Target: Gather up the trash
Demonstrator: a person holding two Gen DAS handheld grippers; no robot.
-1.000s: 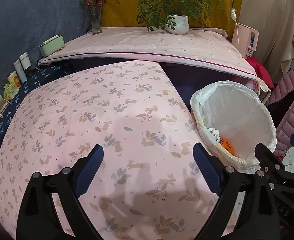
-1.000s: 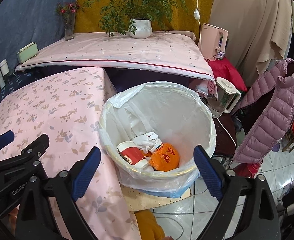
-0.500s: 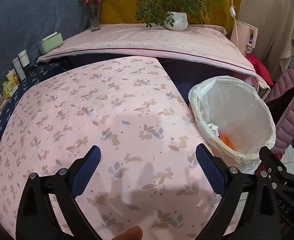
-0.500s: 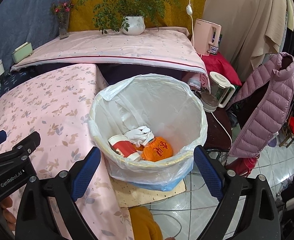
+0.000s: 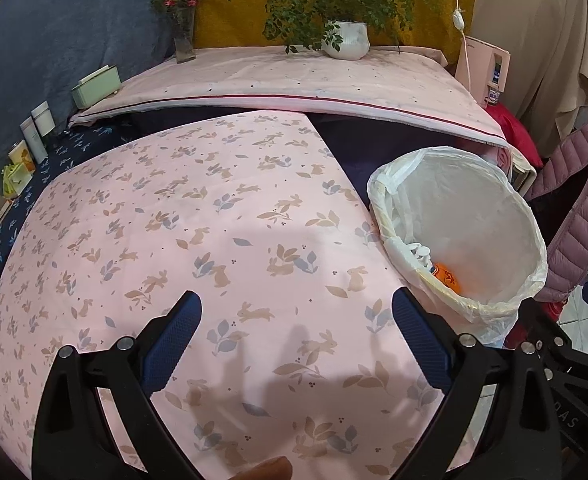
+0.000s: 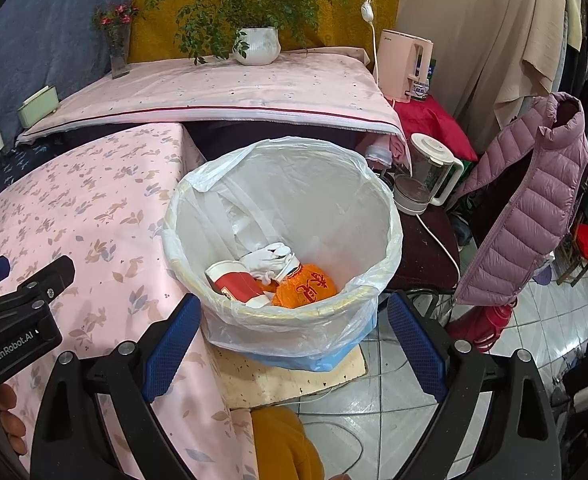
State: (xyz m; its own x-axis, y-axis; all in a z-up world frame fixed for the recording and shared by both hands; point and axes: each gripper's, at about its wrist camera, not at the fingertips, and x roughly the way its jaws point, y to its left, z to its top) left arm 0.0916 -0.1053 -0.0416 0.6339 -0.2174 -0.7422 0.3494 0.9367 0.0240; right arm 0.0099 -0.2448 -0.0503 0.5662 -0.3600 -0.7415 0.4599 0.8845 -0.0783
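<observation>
Two grippers appear, each with its blue-padded fingers spread wide and nothing between them. The left gripper (image 5: 295,328) hangs above the near part of a table covered by a pink cloth (image 5: 198,216) printed with rabbits and leaves; the cloth under it is bare. The right gripper (image 6: 290,332) hangs over the near rim of a bin (image 6: 377,280) lined with a white plastic bag (image 6: 313,196), which stands on the floor just beside the table's right edge. The bin rests on a pale board (image 6: 294,380) laid on the white floor tiles (image 6: 389,424).

The trash lies at the bottom of the bin, toward its near side: a red and white paper cup (image 6: 234,282) tipped on its side at the left, a crumpled white wad (image 6: 272,258) behind it, and an orange packet (image 6: 307,290) with red marks at the right. All three touch one another. From the left wrist view only the white wad (image 5: 419,250) and a part of the orange packet (image 5: 447,278) show over the bin's rim (image 5: 493,308).

Behind the table a second surface under a plain pink cover (image 6: 234,88) carries a potted plant (image 6: 256,46), a vase of red flowers (image 6: 118,50) and a pale green box (image 6: 38,106) at its left edge. To the right of the bin stand a clear kettle (image 6: 425,178) and a pink appliance (image 6: 403,66); a mauve quilted jacket (image 6: 533,200) hangs at the far right.
</observation>
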